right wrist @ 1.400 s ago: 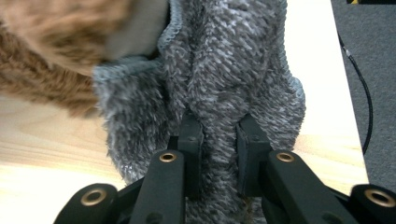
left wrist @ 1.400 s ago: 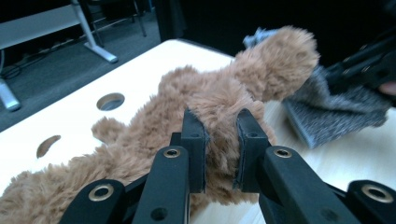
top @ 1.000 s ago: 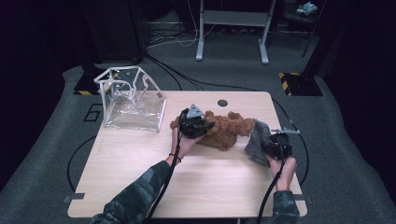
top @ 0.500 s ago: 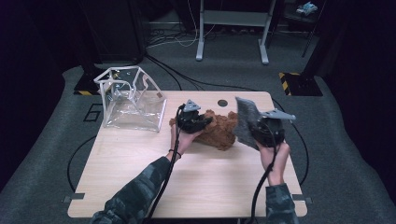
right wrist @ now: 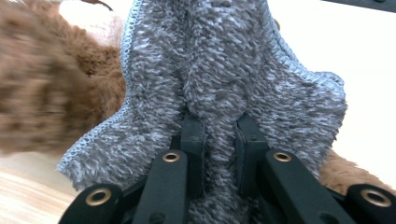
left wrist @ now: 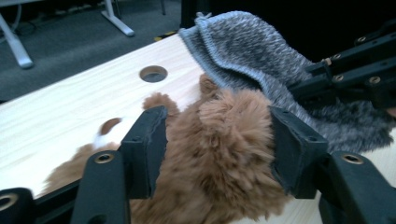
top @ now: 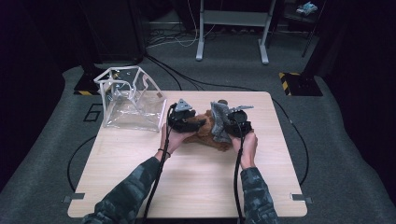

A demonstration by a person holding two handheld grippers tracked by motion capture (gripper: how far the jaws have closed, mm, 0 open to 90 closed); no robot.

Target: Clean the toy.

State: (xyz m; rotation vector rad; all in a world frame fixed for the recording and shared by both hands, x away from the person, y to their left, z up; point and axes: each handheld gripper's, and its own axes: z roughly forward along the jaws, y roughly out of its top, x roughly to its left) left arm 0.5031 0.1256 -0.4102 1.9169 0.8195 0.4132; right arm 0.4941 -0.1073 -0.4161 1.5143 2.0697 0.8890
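Lighting: bright from overhead, falling on the pale wood bench (top: pixel 196 182); surrounding floor and room dim to near black. Shadows: soft, short, close under objects. Glare: faint sheen on the clear plastic box (top: pixel 128 100). High view: soft, low in detail. Right tool view: brown plush toy (right wrist: pixel 42 88) at left smeared by motion blur; grey fleece cloth (right wrist: pixel 224 70) sharp. Left tool view: near foreground slightly soft, bench washed pale.

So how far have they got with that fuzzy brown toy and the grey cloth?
Done: the right gripper has the grey cloth pinched and lifted over the brown plush toy. In hand: the left gripper straddles the toy, its jaws having just been opening around the fur. Left, probably: both things lie outside the clear bag on the table.
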